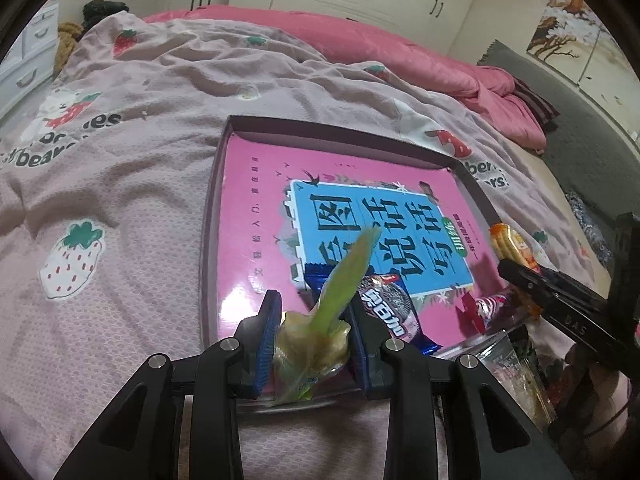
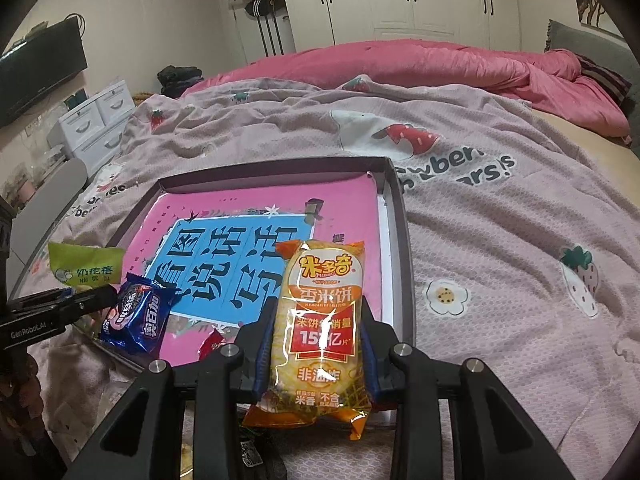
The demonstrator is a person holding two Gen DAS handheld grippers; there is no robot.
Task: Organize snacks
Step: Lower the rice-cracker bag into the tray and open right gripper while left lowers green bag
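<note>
Snacks fill both my jaws: my left gripper (image 1: 312, 344) clamps a green-wrapped milk candy (image 1: 320, 332), my right gripper (image 2: 318, 356) an orange rice-cracker packet (image 2: 320, 320), both poised over the shallow dark box (image 2: 400, 216) on the bed, presumably for laying beside the blue cookie packet (image 2: 138, 316).
</note>
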